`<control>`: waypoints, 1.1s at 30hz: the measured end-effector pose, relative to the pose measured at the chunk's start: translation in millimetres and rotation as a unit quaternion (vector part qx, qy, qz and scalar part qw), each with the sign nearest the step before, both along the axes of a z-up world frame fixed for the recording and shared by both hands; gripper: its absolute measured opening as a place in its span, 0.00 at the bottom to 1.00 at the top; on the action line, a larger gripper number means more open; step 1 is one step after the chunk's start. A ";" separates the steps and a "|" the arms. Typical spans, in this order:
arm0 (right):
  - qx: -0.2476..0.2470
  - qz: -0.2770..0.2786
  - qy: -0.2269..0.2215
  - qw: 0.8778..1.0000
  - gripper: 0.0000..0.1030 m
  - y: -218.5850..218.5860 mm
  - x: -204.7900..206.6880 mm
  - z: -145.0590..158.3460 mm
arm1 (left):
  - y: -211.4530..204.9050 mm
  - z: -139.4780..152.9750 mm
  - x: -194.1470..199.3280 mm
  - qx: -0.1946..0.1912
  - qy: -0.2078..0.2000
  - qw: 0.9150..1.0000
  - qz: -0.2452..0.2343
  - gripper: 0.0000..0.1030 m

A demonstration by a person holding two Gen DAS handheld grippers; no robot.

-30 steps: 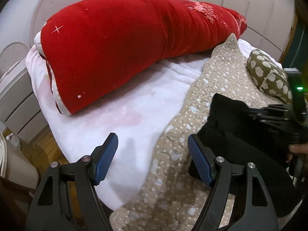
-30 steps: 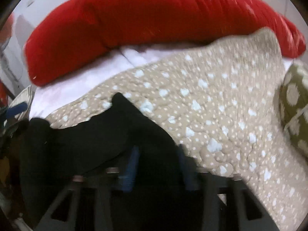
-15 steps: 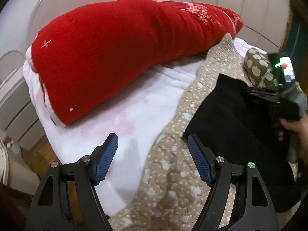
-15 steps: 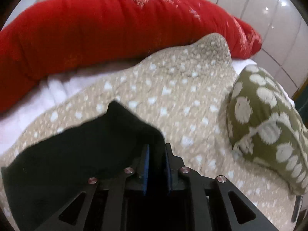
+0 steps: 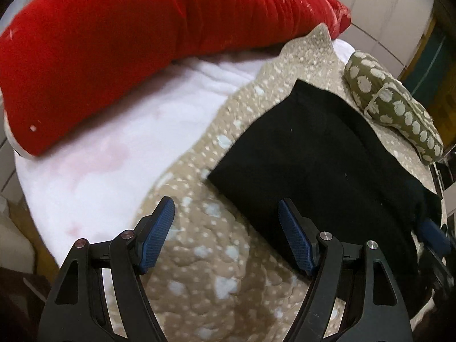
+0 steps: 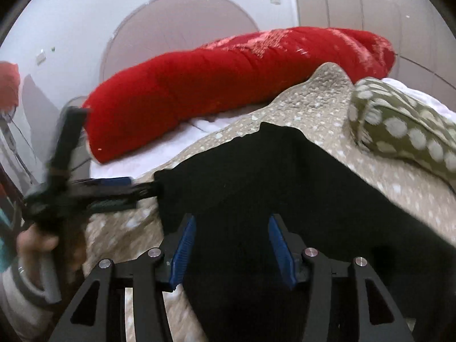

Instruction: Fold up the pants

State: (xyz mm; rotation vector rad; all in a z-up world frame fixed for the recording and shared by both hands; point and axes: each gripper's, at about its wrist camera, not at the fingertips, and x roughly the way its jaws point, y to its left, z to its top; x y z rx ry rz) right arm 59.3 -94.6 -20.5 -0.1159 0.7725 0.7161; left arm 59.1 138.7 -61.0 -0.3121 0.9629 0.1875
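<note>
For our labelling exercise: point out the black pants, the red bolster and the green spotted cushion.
black pants (image 5: 319,156), left wrist view, middle of the flat cloth
red bolster (image 6: 228,85), right wrist view, middle of its body
green spotted cushion (image 5: 393,105), left wrist view, its top

One black pants (image 5: 319,154), one red bolster (image 5: 136,42), one green spotted pillow (image 5: 393,105), one beige quilt (image 5: 216,270).

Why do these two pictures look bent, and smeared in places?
Both views: fisheye lens curves the edges. Right wrist view: the left gripper and green spotted pillow are motion-blurred. Left wrist view: the beige quilt looks soft, and the black pants show almost no detail.
</note>
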 end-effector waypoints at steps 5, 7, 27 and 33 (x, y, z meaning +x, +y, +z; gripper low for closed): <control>0.025 -0.071 0.001 0.997 0.50 -74.5 -32.2 7.0 | -10.6 -2.1 10.5 -0.028 -0.006 1.000 0.001 0.80; -0.004 -0.124 -0.021 0.992 0.50 -110.8 -49.2 11.8 | -19.4 -0.7 15.7 -0.061 -0.022 0.998 -0.022 0.78; 0.003 -0.320 -0.018 0.947 0.50 -268.5 -42.6 2.4 | -32.4 6.4 -16.5 -0.030 -0.020 0.999 -0.031 0.12; -0.055 -0.226 0.032 0.972 0.16 -249.1 28.5 -26.8 | -35.7 5.2 -17.3 -0.021 -0.011 0.999 -0.031 0.12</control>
